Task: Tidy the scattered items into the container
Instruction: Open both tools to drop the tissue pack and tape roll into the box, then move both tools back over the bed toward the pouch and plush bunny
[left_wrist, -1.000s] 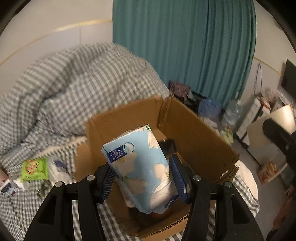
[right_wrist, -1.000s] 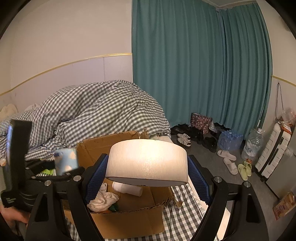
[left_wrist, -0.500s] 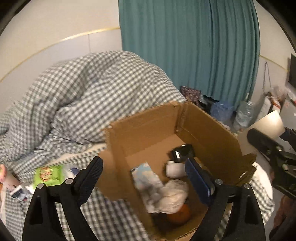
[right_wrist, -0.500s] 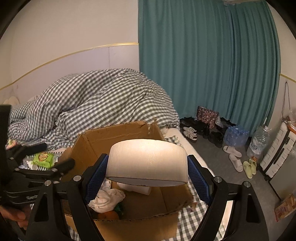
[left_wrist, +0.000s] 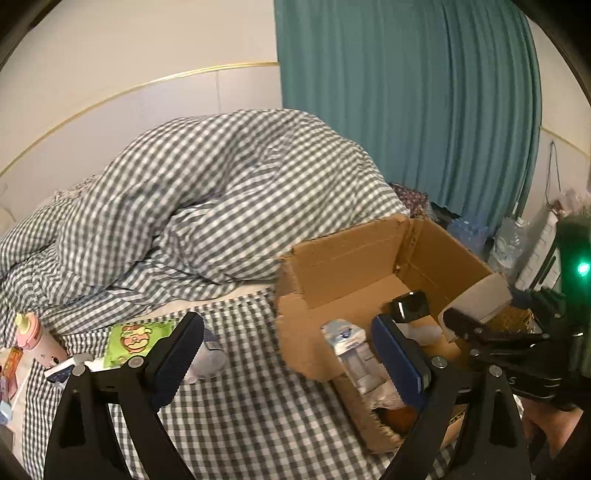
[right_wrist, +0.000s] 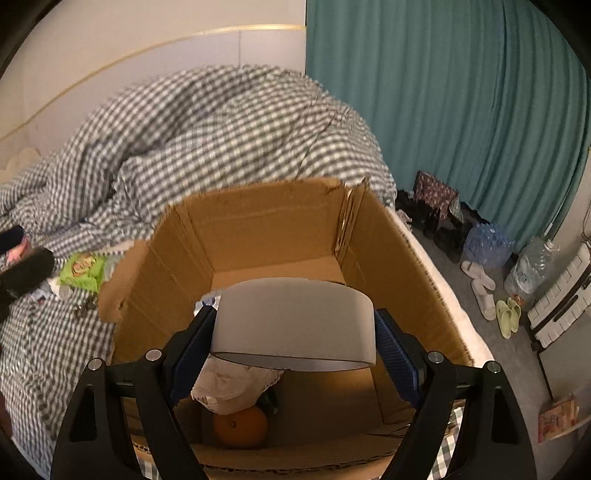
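Observation:
An open cardboard box (left_wrist: 351, 266) stands on the checked bed. In it lie a blue tissue pack (left_wrist: 349, 347), a black item (left_wrist: 410, 304), a white cloth (right_wrist: 232, 387) and an orange (right_wrist: 242, 428). My left gripper (left_wrist: 286, 328) is open and holds nothing; it hangs over the box's left corner and the sheet. My right gripper (right_wrist: 293, 319) is shut on a wide white roll (right_wrist: 295, 310) just above the box (right_wrist: 266, 229) opening. The left wrist view shows that roll (left_wrist: 484, 295) at the box's right rim.
On the sheet left of the box lie a green packet (left_wrist: 138, 341), a grey-blue item (left_wrist: 210, 354) and a pink bottle (left_wrist: 35, 341). A bunched checked duvet (left_wrist: 221, 192) rises behind. Right of the bed, shoes, slippers (right_wrist: 508, 317) and water bottles (right_wrist: 487, 243) sit on the floor.
My left gripper opened and let the tissue pack fall into the box, then drew away to the left. My right gripper came down over the box with the white roll.

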